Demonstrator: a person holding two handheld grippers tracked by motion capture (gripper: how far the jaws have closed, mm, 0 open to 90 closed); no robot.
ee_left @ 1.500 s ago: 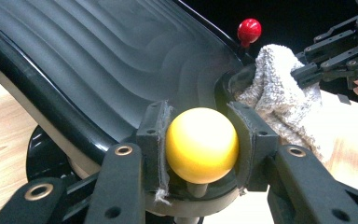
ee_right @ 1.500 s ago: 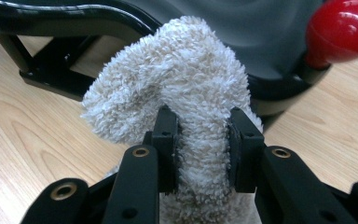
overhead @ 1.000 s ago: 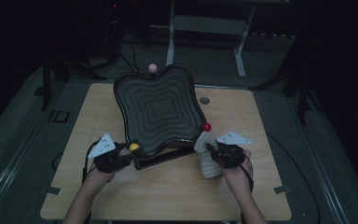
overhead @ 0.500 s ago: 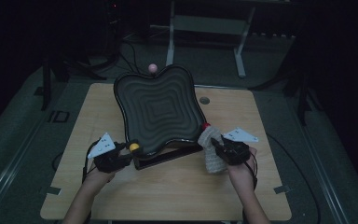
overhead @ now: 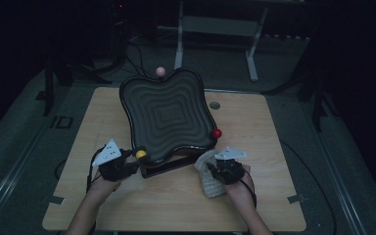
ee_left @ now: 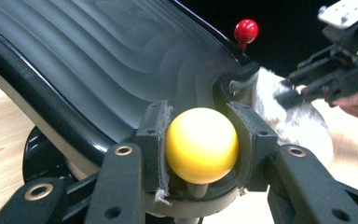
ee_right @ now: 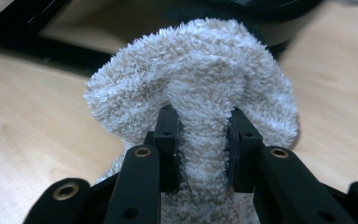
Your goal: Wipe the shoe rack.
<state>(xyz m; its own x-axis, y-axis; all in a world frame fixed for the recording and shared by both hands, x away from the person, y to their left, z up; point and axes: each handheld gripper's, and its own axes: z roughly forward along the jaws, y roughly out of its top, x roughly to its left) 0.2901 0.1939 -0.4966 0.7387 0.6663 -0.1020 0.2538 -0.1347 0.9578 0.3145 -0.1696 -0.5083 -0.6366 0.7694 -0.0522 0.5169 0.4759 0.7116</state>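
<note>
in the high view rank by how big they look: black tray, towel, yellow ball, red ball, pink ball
1. black tray
2. towel
3. yellow ball, red ball and pink ball: these look about alike; the pink one sits farthest from the camera, so I would not rank them.

Dim room, grey floor [overhead: 24, 132]

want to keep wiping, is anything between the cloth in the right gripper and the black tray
Nothing visible does. The right gripper is shut on the cloth, which lies just beside the black tray's near corner. The left gripper clamps the yellow knob on the other corner.
</note>
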